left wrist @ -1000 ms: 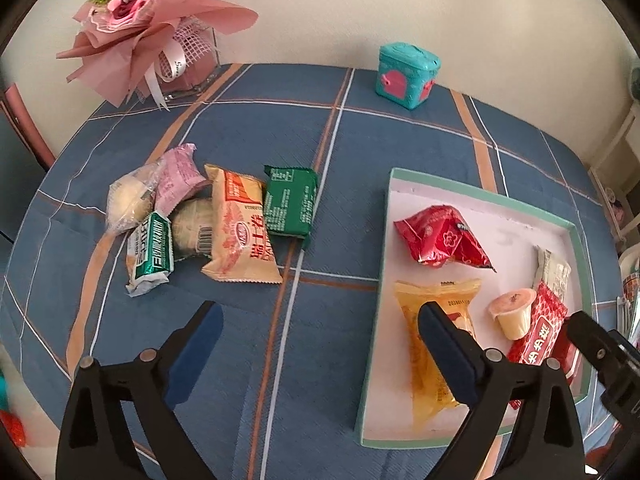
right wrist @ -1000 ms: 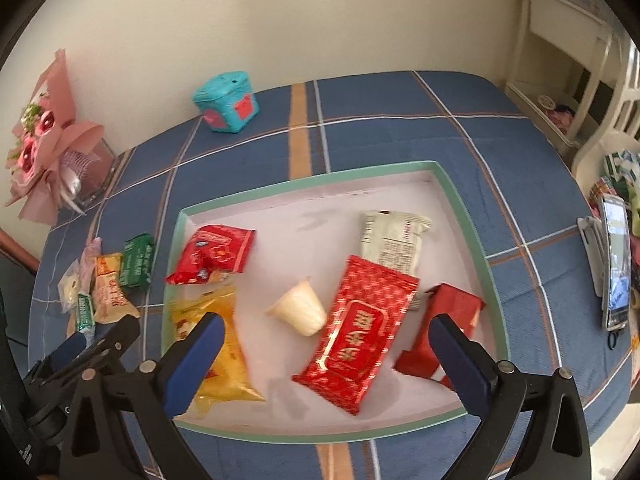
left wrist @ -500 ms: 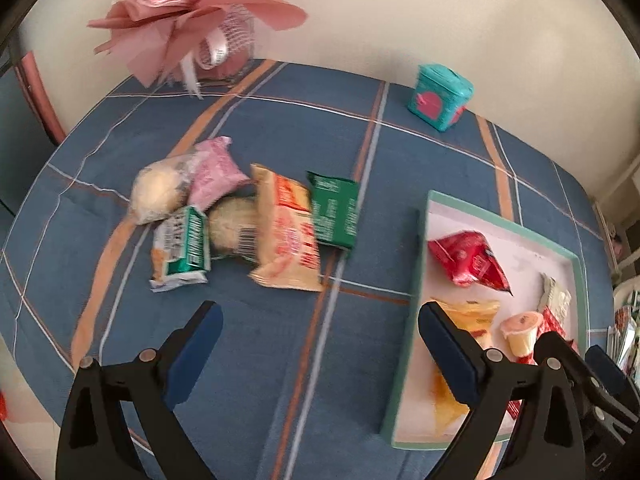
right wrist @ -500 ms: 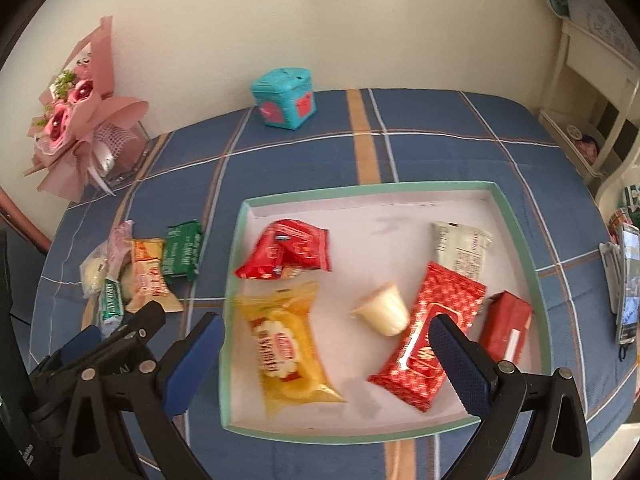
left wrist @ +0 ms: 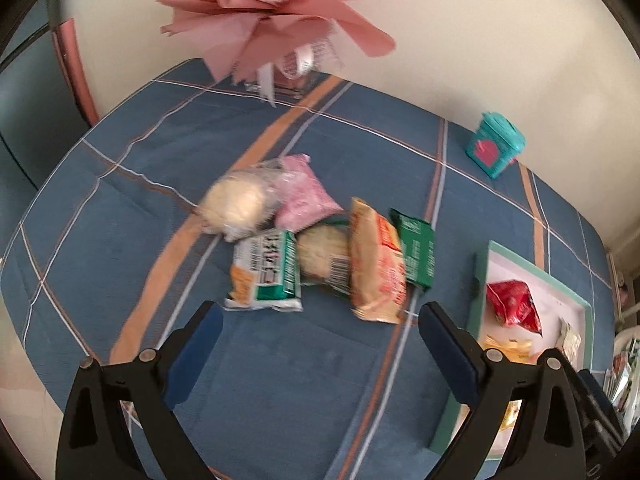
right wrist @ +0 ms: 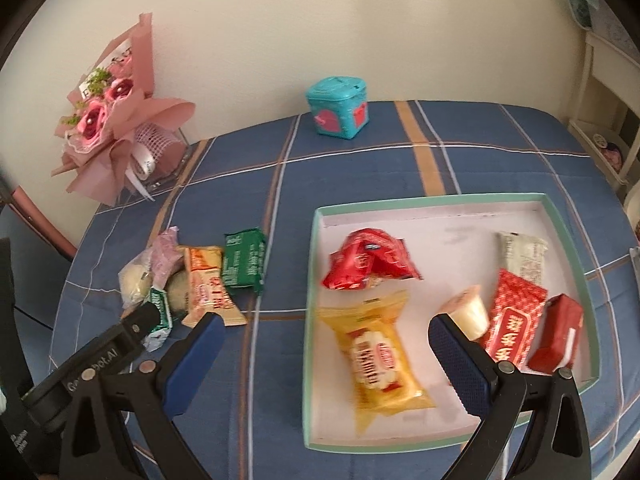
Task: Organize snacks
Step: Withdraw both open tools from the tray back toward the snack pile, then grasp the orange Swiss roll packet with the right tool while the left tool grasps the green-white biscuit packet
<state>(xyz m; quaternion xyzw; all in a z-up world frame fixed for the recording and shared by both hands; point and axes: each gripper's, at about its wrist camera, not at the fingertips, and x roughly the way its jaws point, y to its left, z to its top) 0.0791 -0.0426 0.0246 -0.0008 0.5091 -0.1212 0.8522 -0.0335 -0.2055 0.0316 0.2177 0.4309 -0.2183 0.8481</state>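
Observation:
A pile of loose snacks lies on the blue plaid tablecloth: a green-and-white packet (left wrist: 266, 276), an orange packet (left wrist: 376, 268), a green packet (left wrist: 416, 254), a pale bun (left wrist: 236, 204) and a pink packet (left wrist: 304, 196). My left gripper (left wrist: 320, 322) hovers open just in front of the pile, holding nothing. The white tray with a green rim (right wrist: 312, 264) holds a red bag (right wrist: 368, 260), a yellow packet (right wrist: 376, 352), a jelly cup (right wrist: 466, 312) and red packets (right wrist: 516, 316). My right gripper (right wrist: 326, 340) hangs open and empty over the tray's left edge.
A pink flower bouquet (right wrist: 116, 120) stands at the back left by the wall. A teal box (right wrist: 338, 106) sits at the table's far edge. White furniture (right wrist: 604, 92) stands to the right of the table. The left gripper's arm (right wrist: 96, 356) shows at lower left in the right wrist view.
Both grippers have swung left: the loose pile has come to the middle of the left wrist view and looks closer, and the tray has slid right in both views. Both stay open.

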